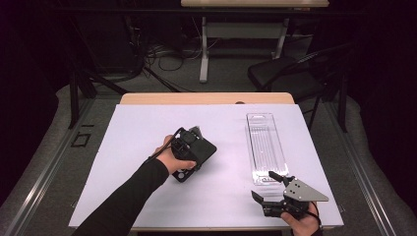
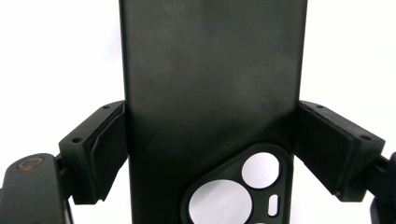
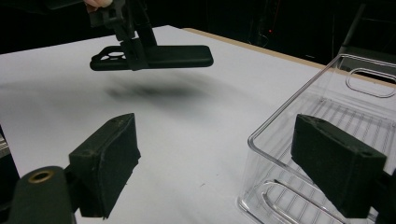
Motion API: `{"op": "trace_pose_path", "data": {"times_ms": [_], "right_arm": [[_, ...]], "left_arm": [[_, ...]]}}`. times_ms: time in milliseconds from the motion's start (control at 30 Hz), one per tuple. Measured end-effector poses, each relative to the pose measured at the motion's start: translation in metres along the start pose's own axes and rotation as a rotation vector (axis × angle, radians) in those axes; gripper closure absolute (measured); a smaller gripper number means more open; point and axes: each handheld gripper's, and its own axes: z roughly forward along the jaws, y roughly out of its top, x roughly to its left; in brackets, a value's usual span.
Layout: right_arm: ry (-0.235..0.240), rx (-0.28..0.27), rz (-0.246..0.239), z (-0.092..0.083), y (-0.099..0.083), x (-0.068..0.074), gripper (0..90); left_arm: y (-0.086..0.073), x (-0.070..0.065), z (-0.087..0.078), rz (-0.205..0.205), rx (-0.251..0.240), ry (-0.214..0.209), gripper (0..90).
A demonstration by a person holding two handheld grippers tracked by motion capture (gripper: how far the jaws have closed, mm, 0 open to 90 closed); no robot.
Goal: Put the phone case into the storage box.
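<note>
One black phone case (image 2: pixel 210 93) sits clamped in the left gripper (image 1: pixel 189 147); one clear tray (image 1: pixel 265 147), seemingly empty; right gripper (image 1: pixel 269 187) gapes wide. White table (image 1: pixel 147 128), dark room.

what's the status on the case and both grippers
Left gripper shut on phone case, held off the table. Right gripper open, by the near end of the clear tray. Nothing in the way.

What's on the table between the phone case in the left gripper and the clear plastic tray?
Nothing: between the phone case and the clear tray lies only bare white table cover, as the high view and the right gripper view both show.
</note>
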Motion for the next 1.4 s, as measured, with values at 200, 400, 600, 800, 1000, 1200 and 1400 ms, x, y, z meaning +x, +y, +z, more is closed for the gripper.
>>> {"op": "trace_pose_path", "data": {"times_ms": [200, 400, 600, 800, 1000, 1200, 1400], "right_arm": [[0.001, 0.003, -0.007, 0.0, 0.0, 0.0, 14.2], [0.001, 0.004, -0.01, 0.001, 0.0, 0.001, 14.3], [0.002, 0.006, -0.015, 0.001, 0.001, 0.002, 14.3], [0.004, 0.002, -0.026, 0.002, 0.001, 0.003, 14.3], [0.004, 0.004, -0.03, 0.002, 0.002, 0.004, 14.2], [0.005, 0.007, -0.051, 0.003, 0.005, 0.006, 14.2], [0.012, 0.012, -0.063, 0.004, 0.009, 0.007, 14.3]], "left_arm": [[-0.01, -0.002, -0.009, 0.012, -0.014, -0.004, 14.3], [-0.016, -0.004, -0.014, 0.025, -0.02, -0.007, 14.3], [-0.024, -0.01, -0.023, 0.055, -0.048, -0.013, 14.4], [-0.029, -0.014, -0.029, 0.089, -0.05, -0.017, 14.4], [-0.033, -0.017, -0.031, 0.107, -0.044, -0.017, 14.4], [-0.036, -0.023, -0.034, 0.127, -0.038, -0.021, 14.5], [-0.037, -0.03, -0.035, 0.146, -0.027, -0.025, 14.4]]}}
